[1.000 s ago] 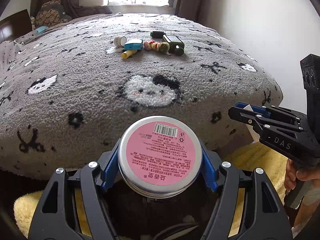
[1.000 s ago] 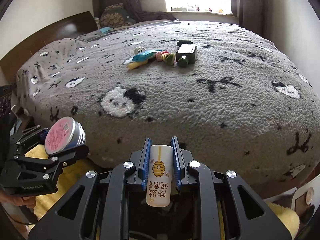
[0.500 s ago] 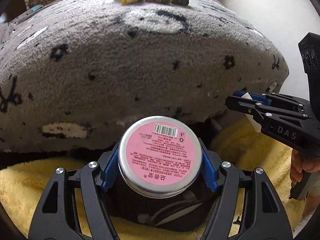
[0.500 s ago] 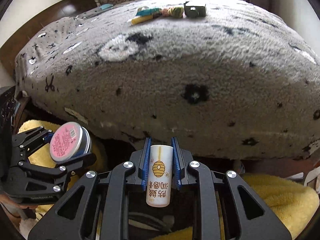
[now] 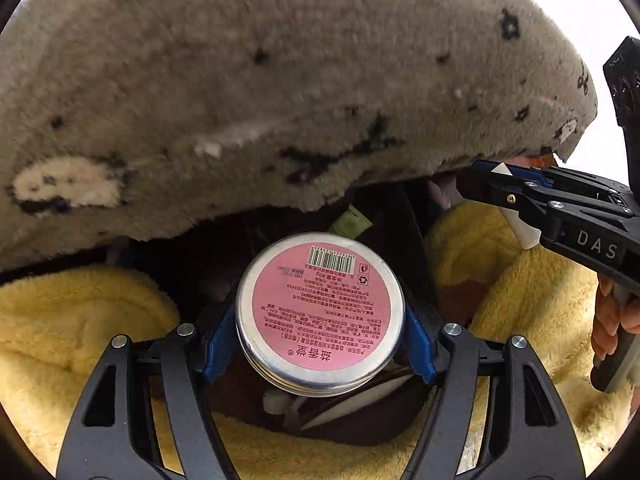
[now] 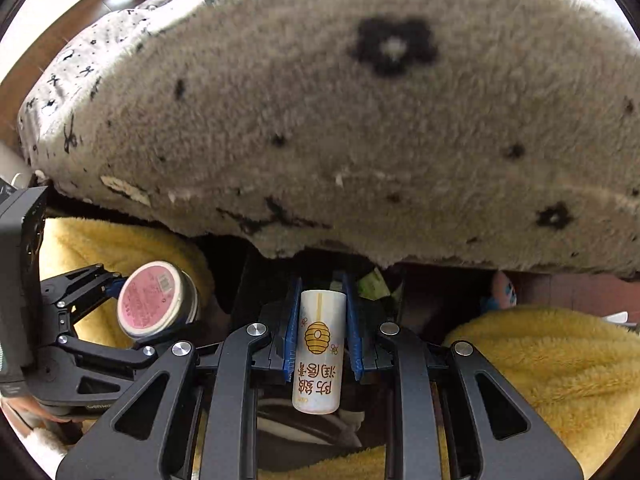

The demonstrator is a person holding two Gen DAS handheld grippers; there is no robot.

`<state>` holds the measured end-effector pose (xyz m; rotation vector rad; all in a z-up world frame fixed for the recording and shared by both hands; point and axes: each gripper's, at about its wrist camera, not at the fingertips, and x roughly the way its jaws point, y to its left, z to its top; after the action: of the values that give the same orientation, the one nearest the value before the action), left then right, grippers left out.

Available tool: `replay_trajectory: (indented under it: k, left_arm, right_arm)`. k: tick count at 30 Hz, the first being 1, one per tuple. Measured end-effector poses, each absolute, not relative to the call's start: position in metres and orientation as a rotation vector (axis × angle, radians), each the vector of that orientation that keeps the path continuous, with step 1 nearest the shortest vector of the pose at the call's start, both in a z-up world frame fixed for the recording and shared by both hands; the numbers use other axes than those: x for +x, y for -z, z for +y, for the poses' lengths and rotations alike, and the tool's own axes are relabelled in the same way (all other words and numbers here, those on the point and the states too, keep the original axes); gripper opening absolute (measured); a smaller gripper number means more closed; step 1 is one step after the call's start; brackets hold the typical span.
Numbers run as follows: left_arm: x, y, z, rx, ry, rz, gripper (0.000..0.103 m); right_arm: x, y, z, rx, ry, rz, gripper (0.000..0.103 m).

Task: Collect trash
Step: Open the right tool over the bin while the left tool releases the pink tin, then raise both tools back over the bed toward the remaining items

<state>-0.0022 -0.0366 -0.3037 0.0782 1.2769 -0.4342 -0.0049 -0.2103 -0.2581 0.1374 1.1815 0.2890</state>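
My left gripper (image 5: 320,320) is shut on a round silver tin with a pink label (image 5: 320,310), its blue pads pressing both sides. The same tin (image 6: 154,300) and the left gripper (image 6: 124,304) show at the left of the right wrist view. My right gripper (image 6: 320,312) is shut on a white lip balm tube with a yellow beehive print (image 6: 318,348), held lengthwise between the pads. In the left wrist view that right gripper (image 5: 476,178) reaches in from the right with the tube's white end showing. Both point steeply down at a dark opening (image 5: 340,416) with pale scraps inside.
The grey fleece bedspread (image 6: 340,120) hangs over the bed's edge right above both grippers. Yellow fluffy fabric (image 5: 80,320) lies on both sides of the dark opening. A green wrapper (image 5: 352,220) sits in the shadow under the bed edge. A hand (image 5: 616,316) holds the right gripper's handle.
Both grippers have sunk and tipped downward with their loads. The bed top with its small items has left view; the bedspread's hanging edge and the dark opening between yellow fabric now fill it.
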Motion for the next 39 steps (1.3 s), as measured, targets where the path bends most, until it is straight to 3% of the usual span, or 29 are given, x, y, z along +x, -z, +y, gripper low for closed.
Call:
replay_trajectory:
  k: [17,20,22,24,28,31,39]
  left_arm:
    - [0.005,0.332,-0.054,0.062,0.461,1.363,0.067]
    - [0.005,0.331,-0.053,0.069,0.457,1.357,0.078]
    - [0.003,0.330,-0.053,0.085,0.453,1.346,0.082]
    - [0.002,0.327,-0.054,0.097,0.447,1.335,0.089]
    - [0.002,0.318,-0.053,0.105,0.439,1.312,0.091]
    - [0.002,0.309,-0.051,0.112,0.432,1.285,0.093]
    - [0.004,0.284,-0.045,0.095,0.433,1.229,0.094]
  right_arm:
    - [0.008,0.288,-0.205,0.157,-0.300,1.266,0.024]
    - [0.009,0.289,-0.206,0.157,-0.283,1.268,0.026]
    - [0.010,0.290,-0.207,0.158,-0.266,1.261,0.046]
    - [0.010,0.287,-0.208,0.159,-0.252,1.247,0.059]
    - [0.010,0.278,-0.216,0.164,-0.222,1.213,0.078]
    - [0.009,0.270,-0.219,0.162,-0.206,1.192,0.083]
    - [0.007,0.253,-0.221,0.171,-0.219,1.156,0.083]
